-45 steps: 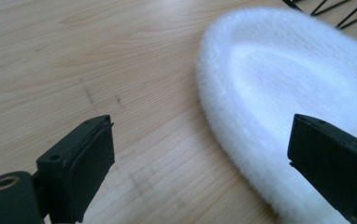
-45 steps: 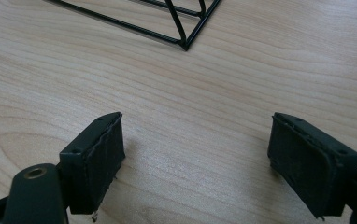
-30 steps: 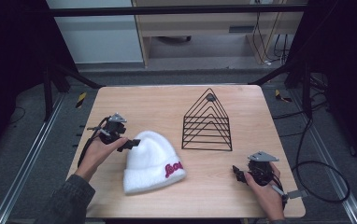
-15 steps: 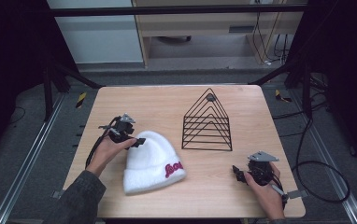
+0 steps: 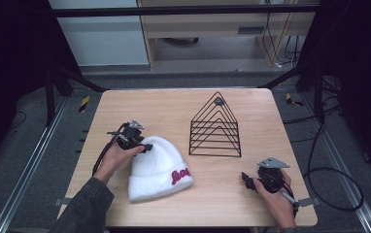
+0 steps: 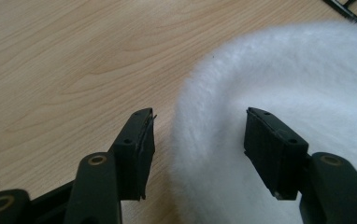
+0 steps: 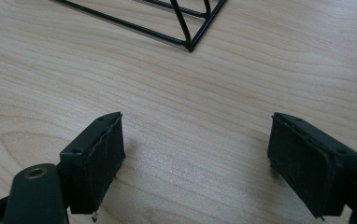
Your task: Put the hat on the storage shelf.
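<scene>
A white fluffy beanie (image 5: 157, 165) with a red logo lies on the wooden table (image 5: 174, 111), left of centre. My left gripper (image 5: 146, 146) is open at the hat's top left edge. In the left gripper view (image 6: 197, 140) the jaws straddle the furry rim of the beanie (image 6: 279, 84), one jaw over the hat and the other over bare wood. My right gripper (image 5: 245, 178) rests low on the table near the front right, open, with bare wood between the jaws in the right gripper view (image 7: 195, 149).
A black wire triangular rack (image 5: 216, 127) stands in the middle right of the table; its corner (image 7: 188, 44) lies just beyond my right gripper. Cables (image 5: 319, 174) trail off the right table edge. A shelf unit stands beyond the far edge.
My left gripper has moved to the right, onto the top edge of the beanie. The right gripper and the hat have stayed in place.
</scene>
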A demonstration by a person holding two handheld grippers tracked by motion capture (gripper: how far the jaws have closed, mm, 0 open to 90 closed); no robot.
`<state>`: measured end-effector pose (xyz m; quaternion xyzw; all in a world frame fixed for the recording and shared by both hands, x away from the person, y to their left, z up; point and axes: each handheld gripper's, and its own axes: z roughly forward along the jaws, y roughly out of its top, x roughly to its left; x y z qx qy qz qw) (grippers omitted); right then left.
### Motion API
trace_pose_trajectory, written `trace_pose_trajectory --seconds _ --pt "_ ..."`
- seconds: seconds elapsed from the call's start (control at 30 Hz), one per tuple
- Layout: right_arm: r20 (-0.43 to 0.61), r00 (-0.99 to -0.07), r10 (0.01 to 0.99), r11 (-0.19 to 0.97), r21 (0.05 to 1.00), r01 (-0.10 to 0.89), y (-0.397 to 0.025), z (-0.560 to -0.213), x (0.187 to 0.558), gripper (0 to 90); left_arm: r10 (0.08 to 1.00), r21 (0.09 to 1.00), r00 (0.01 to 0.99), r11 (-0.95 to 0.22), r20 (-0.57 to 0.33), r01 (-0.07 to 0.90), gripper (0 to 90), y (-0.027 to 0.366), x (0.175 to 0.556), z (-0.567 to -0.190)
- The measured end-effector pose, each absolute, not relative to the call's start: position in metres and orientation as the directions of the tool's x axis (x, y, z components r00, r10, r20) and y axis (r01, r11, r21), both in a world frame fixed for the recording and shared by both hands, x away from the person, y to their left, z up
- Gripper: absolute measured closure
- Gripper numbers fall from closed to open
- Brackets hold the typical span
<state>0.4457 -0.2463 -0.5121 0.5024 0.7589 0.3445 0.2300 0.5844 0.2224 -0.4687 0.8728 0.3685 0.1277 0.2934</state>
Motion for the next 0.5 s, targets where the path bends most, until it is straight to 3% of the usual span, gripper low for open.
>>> trace_pose_trajectory --seconds 0.27,0.4,0.5 --pt "-0.003 -0.389 0.921 0.258 0.754 0.604 -0.2463 -0.5121 0.4457 18.8 0.719 0.596 0.695 -0.556 -0.005 0.58 46.4 0.2207 0.5855 -0.4716" --pt "-0.001 -0.388 0.922 0.256 0.754 0.605 -0.2462 -0.5121 0.4456 18.8 0.719 0.598 0.695 -0.554 -0.008 0.58 58.3 0.2183 0.5841 -0.4726" --pt "-0.001 -0.389 0.921 0.256 0.754 0.605 -0.2462 -0.5121 0.4456 18.8 0.72 0.597 0.694 -0.554 -0.006 0.58 61.9 0.2176 0.5838 -0.4729"
